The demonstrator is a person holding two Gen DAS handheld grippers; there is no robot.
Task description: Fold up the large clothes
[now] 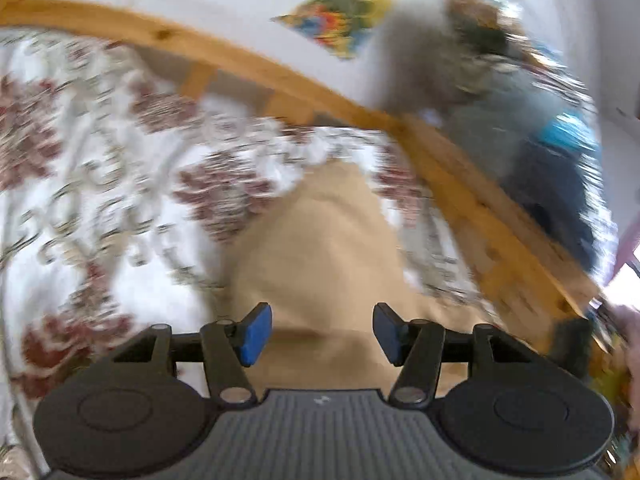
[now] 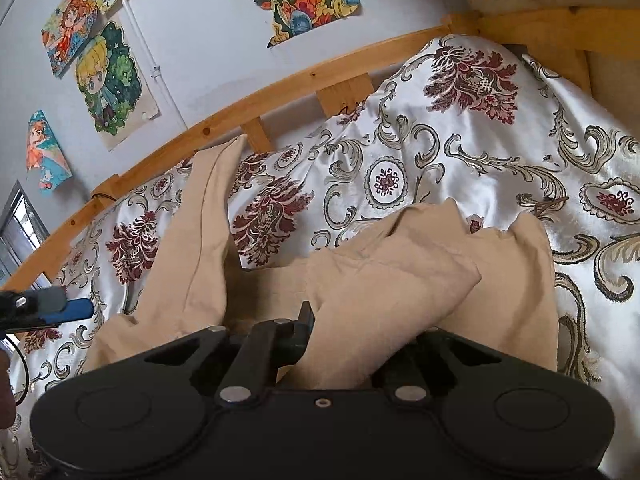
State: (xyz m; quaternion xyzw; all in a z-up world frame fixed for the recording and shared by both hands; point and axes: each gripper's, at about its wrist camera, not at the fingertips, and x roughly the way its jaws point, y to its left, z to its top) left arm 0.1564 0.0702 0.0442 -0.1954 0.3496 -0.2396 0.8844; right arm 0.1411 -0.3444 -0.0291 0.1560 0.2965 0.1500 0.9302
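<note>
Two grippers: both work one tan garment (image 2: 392, 276) spread on a bed.
Garment: it lies on the floral bedspread (image 2: 460, 152), with one long part running up toward the wooden bed rail (image 2: 224, 120) and a bunched fold near the right gripper.
Right gripper (image 2: 340, 340): jaws together, clamped on a thick fold of the tan cloth; the fabric drapes over the right-hand finger and hides it, so the hold seems meant to anchor or carry that fold.
Left gripper (image 1: 322, 334): jaws apart, blue pads (image 1: 256, 336) bare, nothing between them; it hovers above the tan cloth, probably free to take a fresh edge.
Left view: heavily blurred, so which part of the garment lies beneath cannot be told.
Same tool from the right view: its blue tip shows at the far left edge, well apart from the clamped fold.
Wall: coloured drawings (image 2: 108, 76) hang above the rail.
Judgement: folding looks midway; the long part is not yet brought in.
</note>
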